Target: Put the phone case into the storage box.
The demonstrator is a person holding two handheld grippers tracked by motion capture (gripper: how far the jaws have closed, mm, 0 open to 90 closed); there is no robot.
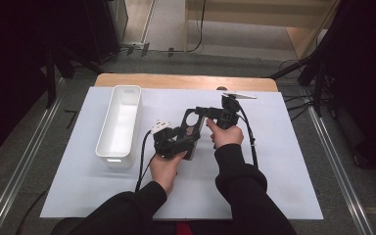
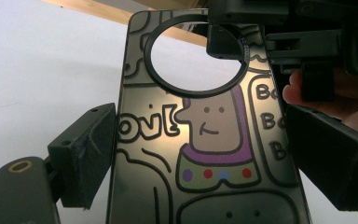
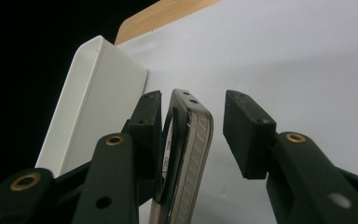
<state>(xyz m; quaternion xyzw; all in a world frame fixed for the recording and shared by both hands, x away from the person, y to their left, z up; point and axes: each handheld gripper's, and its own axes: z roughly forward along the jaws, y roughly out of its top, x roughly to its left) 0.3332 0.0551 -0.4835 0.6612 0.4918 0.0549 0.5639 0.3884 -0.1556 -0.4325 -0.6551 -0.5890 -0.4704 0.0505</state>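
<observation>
A dark phone case (image 1: pixel 192 128) printed with a cartoon figure and bearing a round ring at its top is held off the white table cover. My left gripper (image 1: pixel 185 142) is shut across its width, with both pads against the case's (image 2: pixel 205 154) long edges. My right gripper (image 1: pixel 201 111) straddles the ring end and is open. In the right gripper view the case (image 3: pixel 193 154) stands edge-on, with the left pad (image 3: pixel 149 121) against it and the right pad (image 3: pixel 247 135) a gap away. The right gripper (image 2: pixel 242 37) also shows above the ring in the left gripper view.
A long white bin (image 1: pixel 120 122) with nothing visible in it stands at the left of the white cover (image 1: pixel 274 161). Its wall (image 3: pixel 98 102) lies just beyond the right gripper's jaws. The wooden table edge (image 1: pixel 186 81) runs along the back, and cables trail from both grippers.
</observation>
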